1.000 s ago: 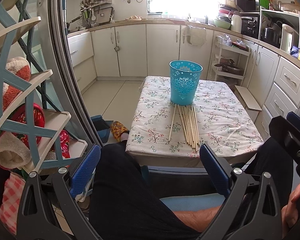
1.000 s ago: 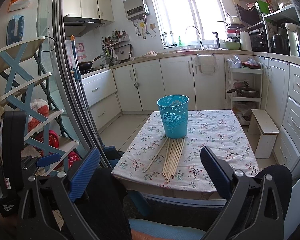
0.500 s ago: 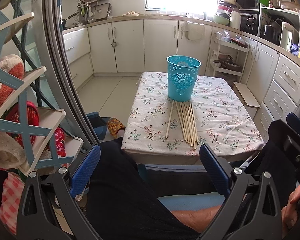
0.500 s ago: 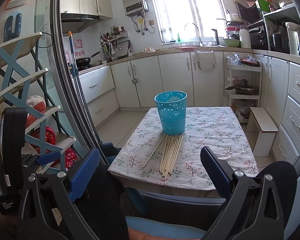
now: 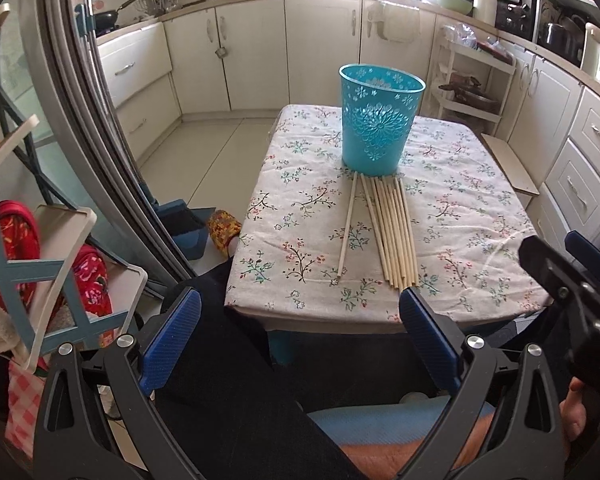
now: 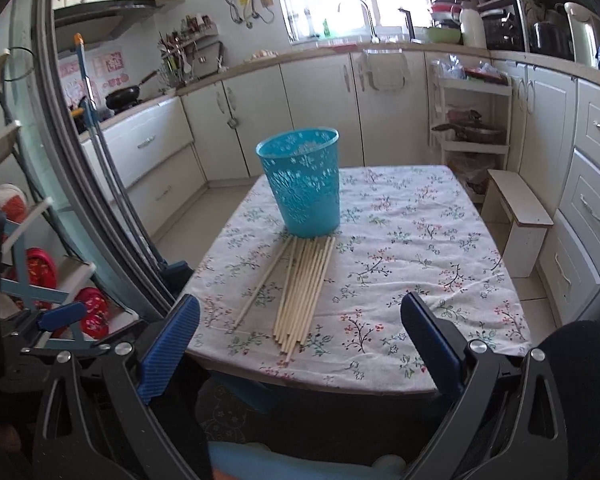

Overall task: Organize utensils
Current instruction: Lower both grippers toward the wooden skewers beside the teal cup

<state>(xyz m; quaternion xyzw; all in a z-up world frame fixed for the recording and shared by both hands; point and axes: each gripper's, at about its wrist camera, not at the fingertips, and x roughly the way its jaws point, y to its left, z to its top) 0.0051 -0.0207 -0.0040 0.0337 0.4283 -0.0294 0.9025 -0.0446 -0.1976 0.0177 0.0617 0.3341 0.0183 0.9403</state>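
My left gripper [image 5: 300,336] and right gripper [image 6: 300,336] spread, empty; chopsticks [image 6: 304,284] loose beside bin [image 6: 302,188] | risk: thin sticks roll, slip from pinch

Floral-clothed table [image 5: 476,216] bears teal basket [image 5: 378,124] and wooden chopsticks [image 5: 392,228].
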